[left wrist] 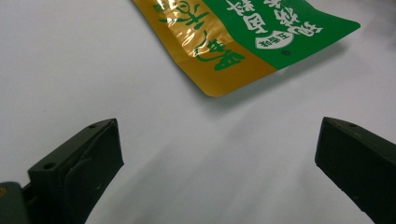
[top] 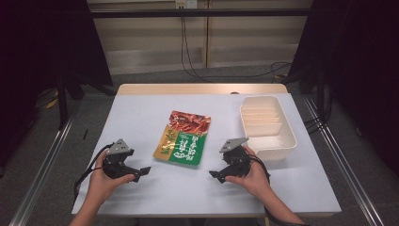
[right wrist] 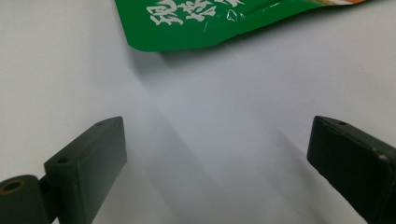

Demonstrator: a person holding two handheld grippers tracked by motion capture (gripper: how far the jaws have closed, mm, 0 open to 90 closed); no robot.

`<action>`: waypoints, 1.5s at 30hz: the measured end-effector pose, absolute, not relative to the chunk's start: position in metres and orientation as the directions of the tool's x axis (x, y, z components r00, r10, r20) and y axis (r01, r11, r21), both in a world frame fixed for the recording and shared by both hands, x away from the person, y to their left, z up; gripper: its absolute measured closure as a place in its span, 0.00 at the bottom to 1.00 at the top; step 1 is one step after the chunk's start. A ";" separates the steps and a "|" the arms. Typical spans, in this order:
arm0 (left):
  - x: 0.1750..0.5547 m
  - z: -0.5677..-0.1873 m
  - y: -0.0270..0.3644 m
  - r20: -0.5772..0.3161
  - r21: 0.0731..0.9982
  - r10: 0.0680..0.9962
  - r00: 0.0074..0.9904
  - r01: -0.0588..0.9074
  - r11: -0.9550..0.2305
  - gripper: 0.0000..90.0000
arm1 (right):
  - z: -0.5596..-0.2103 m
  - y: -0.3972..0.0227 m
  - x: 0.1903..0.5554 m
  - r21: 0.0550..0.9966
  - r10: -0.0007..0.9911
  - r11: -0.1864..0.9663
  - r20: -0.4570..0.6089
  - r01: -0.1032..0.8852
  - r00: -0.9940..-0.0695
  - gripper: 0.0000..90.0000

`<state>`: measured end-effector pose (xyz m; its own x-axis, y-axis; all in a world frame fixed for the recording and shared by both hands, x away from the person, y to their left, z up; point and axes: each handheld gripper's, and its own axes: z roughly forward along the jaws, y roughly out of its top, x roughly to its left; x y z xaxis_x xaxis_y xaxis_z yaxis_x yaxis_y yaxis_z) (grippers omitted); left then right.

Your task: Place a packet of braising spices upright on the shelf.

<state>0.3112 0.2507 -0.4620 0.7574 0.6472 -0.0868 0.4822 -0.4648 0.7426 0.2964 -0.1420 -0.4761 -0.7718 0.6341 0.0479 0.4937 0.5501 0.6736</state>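
A flat food pouch point(top: 183, 137), red at its far end and green and gold nearer me, lies in the middle of the white table point(top: 141, 117). My left gripper point(top: 142, 172) rests low at the pouch's near left, jaws pointing right toward its corner. In the left gripper view the jaws stand wide apart over bare table, with the pouch's gold and green corner point(left wrist: 243, 42) just ahead. My right gripper point(top: 214, 175) sits at the pouch's near right, pointing left. Its jaws are also wide, and the pouch's green edge point(right wrist: 196, 23) lies ahead of them. Nothing is between either pair of jaws.
A white plastic tray point(top: 288, 141) with ribbed dividers stands at the right of the table, just behind my right hand. Cables trail on the floor beyond the table's far edge. Metal rails run along both sides of the table.
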 end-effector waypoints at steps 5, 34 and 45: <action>0.312 -0.462 0.251 -0.102 0.736 0.658 0.746 0.501 -0.455 0.01 | -0.473 -0.143 0.296 0.683 0.626 0.545 0.053 0.486 -0.778 0.05; 0.320 -0.459 0.237 -0.101 0.736 0.678 0.728 0.513 -0.442 0.01 | -0.466 -0.134 0.297 0.693 0.610 0.533 0.083 0.485 -0.788 0.08; 0.334 -0.464 0.226 -0.145 0.706 0.665 0.733 0.548 -0.449 0.08 | -0.467 -0.133 0.297 0.685 0.609 0.549 0.066 0.480 -0.790 0.08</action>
<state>0.3341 0.2258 -0.4644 0.7326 0.6650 -0.1452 0.5476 -0.4492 0.7059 0.2966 -0.1330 -0.4668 -0.7903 0.6092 0.0655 0.4797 0.5486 0.6847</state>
